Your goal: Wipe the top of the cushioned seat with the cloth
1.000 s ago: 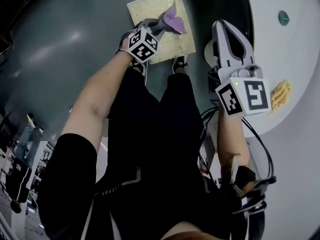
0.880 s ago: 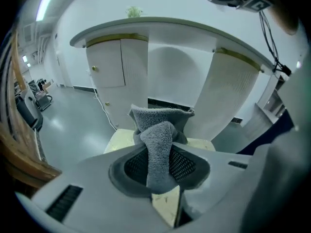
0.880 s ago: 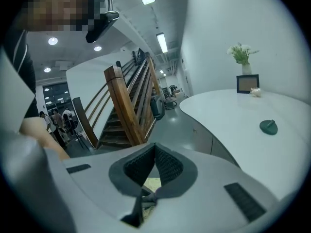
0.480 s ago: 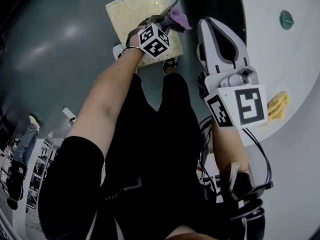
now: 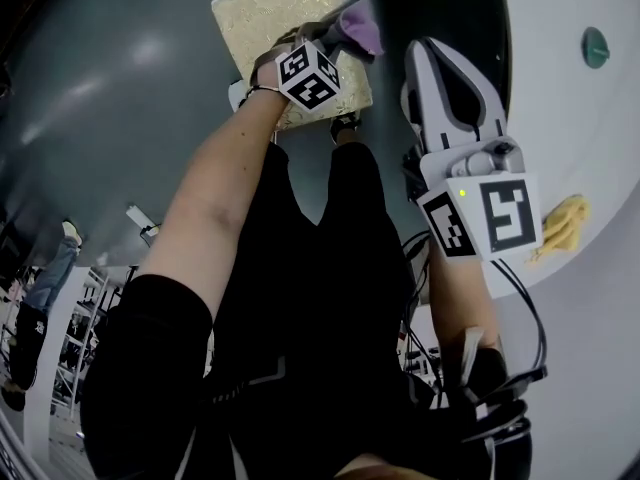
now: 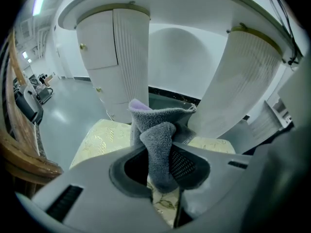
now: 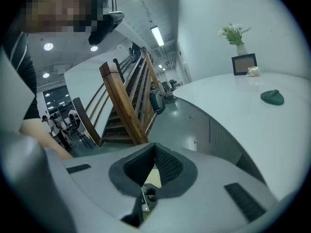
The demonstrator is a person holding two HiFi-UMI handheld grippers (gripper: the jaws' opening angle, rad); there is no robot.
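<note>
The cushioned seat (image 5: 262, 13) is a pale yellow patterned square on the grey floor at the top of the head view; in the left gripper view the seat (image 6: 95, 142) lies just below the jaws. My left gripper (image 5: 338, 34) is held over its near right part, shut on a grey and purple cloth (image 5: 358, 30). The cloth (image 6: 158, 144) sticks up folded between the left gripper (image 6: 160, 166) jaws. My right gripper (image 5: 440, 63) hangs to the right of the seat, beside the white counter, shut with nothing in it. In its own view the right gripper (image 7: 151, 166) has its pads meeting.
A curved white counter (image 5: 570, 118) fills the right side, with a green round object (image 5: 596, 46) and a yellow item (image 5: 562, 223) on it. White cabinet columns (image 6: 114, 57) stand behind the seat. Wooden stairs (image 7: 124, 106) rise in the right gripper view. Cables hang by my right arm.
My left gripper with the cloth has shifted leftward over the seat's near right part. The right gripper has stayed beside the counter, drifting slightly.
</note>
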